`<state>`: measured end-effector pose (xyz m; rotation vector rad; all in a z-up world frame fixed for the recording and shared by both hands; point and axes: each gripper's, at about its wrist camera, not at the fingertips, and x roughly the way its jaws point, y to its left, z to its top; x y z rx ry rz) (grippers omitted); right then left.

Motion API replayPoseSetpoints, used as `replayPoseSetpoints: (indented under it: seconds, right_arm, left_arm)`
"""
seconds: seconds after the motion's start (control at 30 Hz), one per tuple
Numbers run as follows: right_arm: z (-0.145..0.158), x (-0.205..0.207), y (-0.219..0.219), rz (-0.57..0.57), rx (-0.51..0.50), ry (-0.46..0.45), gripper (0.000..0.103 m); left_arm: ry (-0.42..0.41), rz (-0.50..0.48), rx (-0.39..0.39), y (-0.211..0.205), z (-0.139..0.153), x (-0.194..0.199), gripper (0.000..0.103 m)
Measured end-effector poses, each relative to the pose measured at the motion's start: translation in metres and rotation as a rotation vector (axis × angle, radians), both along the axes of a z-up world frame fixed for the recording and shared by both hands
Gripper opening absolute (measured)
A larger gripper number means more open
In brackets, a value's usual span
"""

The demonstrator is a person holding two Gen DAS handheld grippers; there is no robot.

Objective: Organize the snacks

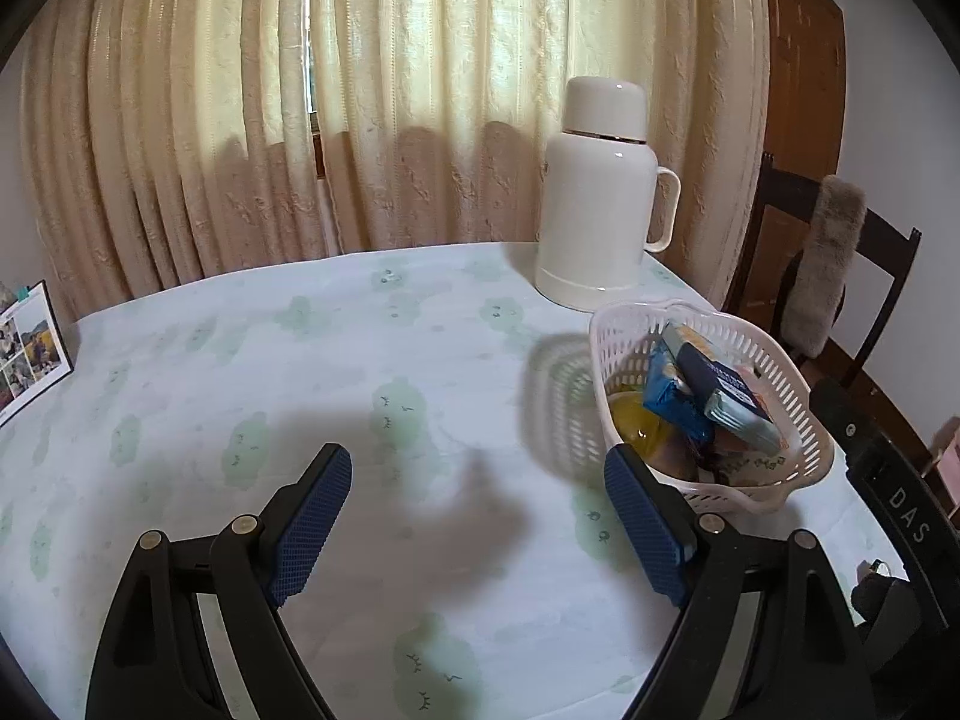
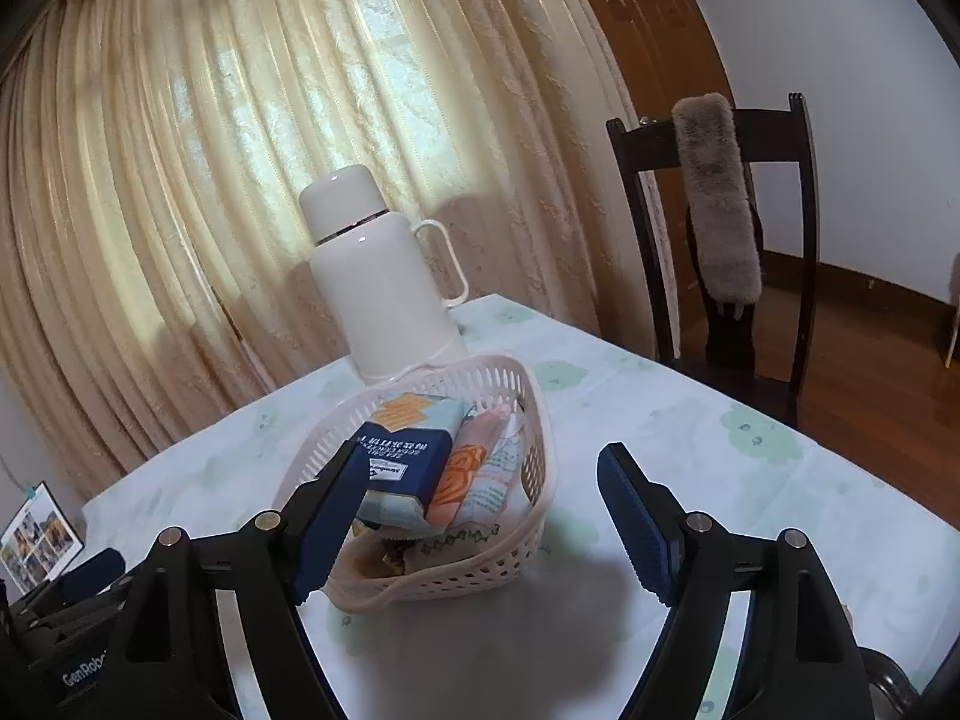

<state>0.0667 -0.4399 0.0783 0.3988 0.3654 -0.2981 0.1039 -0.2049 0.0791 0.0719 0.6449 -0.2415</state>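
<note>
A white slotted plastic basket (image 1: 804,414) (image 2: 537,468) stands on the table and holds several snack packs. A dark blue box (image 1: 729,387) (image 2: 408,459) lies on top, with a light blue pack (image 1: 672,399) and an orange and pink pack (image 2: 465,477) beside it, and a yellow item (image 1: 636,420) underneath. My left gripper (image 1: 477,480) is open and empty over bare cloth, left of the basket. My right gripper (image 2: 480,468) is open and empty just in front of the basket, its left finger (image 2: 333,516) overlapping the basket's near left side.
A white thermos jug (image 1: 600,198) (image 2: 384,282) with a handle stands behind the basket. The table has a pale green patterned cloth (image 1: 360,372). A photo frame (image 1: 30,348) (image 2: 39,537) stands at the far left. A dark wooden chair (image 2: 720,228) with a grey furry cover is at the right.
</note>
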Motion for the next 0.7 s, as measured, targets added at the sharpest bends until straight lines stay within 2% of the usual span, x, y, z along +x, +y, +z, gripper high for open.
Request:
replayPoseSetpoints:
  seconds: [0.43, 0.57, 0.7]
  right_arm:
    - [-0.002, -0.009, -0.005, 0.029, -0.017, 0.009, 0.079]
    - [-0.011, -0.017, -0.012, 0.053, 0.018, 0.025, 0.079]
    - [-0.012, -0.014, -0.008, 0.071, 0.005, 0.036, 0.08]
  left_arm:
    - [-0.017, -0.017, 0.015, -0.003, 0.001, -0.006, 0.084]
    - [-0.027, -0.018, 0.007, -0.002, 0.002, -0.008, 0.092]
    - [-0.052, -0.025, 0.014, -0.006, 0.005, -0.014, 0.096]
